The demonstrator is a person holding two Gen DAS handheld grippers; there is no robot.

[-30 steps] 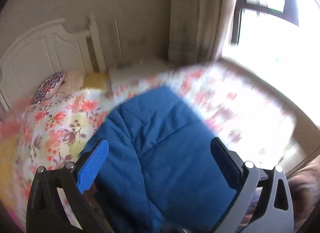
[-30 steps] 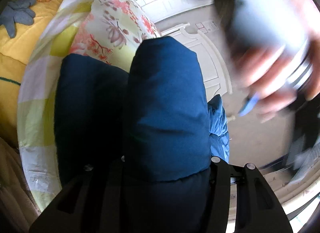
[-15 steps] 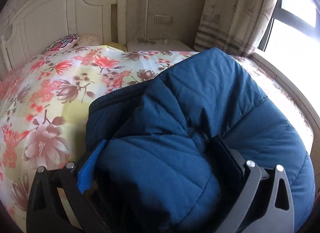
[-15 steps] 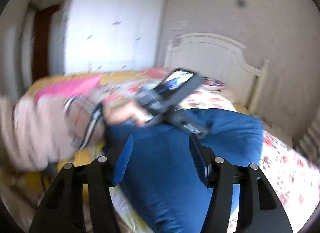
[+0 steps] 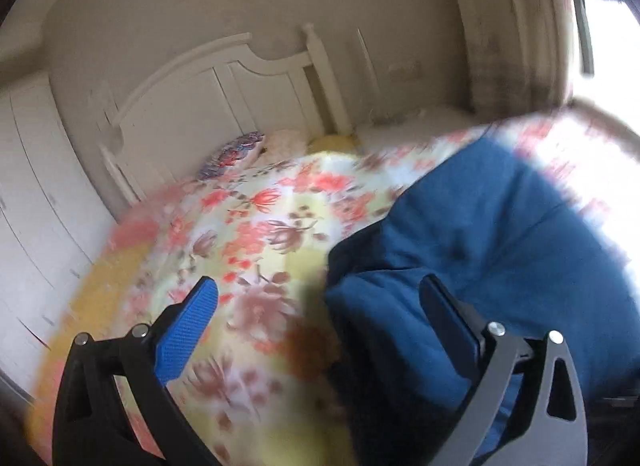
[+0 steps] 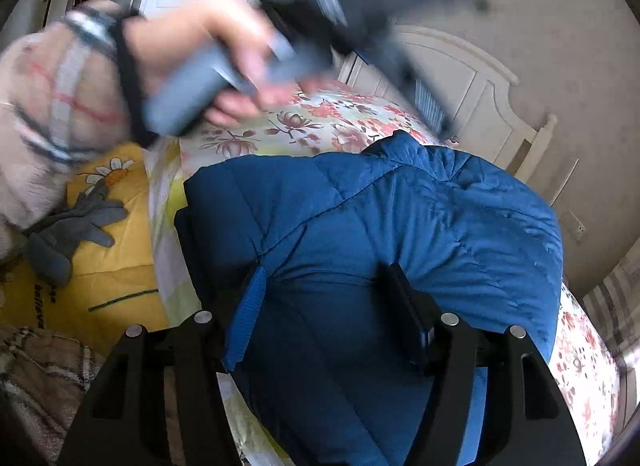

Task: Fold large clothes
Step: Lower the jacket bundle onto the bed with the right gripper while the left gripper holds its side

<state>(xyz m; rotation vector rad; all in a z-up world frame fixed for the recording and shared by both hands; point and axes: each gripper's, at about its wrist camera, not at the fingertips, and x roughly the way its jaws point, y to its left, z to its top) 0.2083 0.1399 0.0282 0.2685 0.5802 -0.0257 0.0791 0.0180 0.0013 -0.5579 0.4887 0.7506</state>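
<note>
A blue quilted puffer jacket (image 6: 400,234) lies bunched on the floral bedspread (image 6: 320,125). My right gripper (image 6: 324,306) is open just above the jacket, its fingers astride a puffy fold, not clamped. In the left wrist view the jacket (image 5: 500,234) lies at the right and my left gripper (image 5: 320,306) is open and empty above the bedspread (image 5: 248,225), its right finger over the jacket's edge. The left gripper also shows blurred in the right wrist view (image 6: 400,37), held in a hand above the bed.
A white headboard (image 5: 224,89) stands at the back with pillows (image 5: 236,149) against it. A yellow daisy-print sheet (image 6: 116,225) with a grey glove (image 6: 68,229) lies left of the jacket. A curtain (image 5: 516,25) and bright window are at the right.
My left gripper has lifted off the jacket and swung left over the bedspread. My right gripper has come down close over the jacket. Both views are motion-blurred.
</note>
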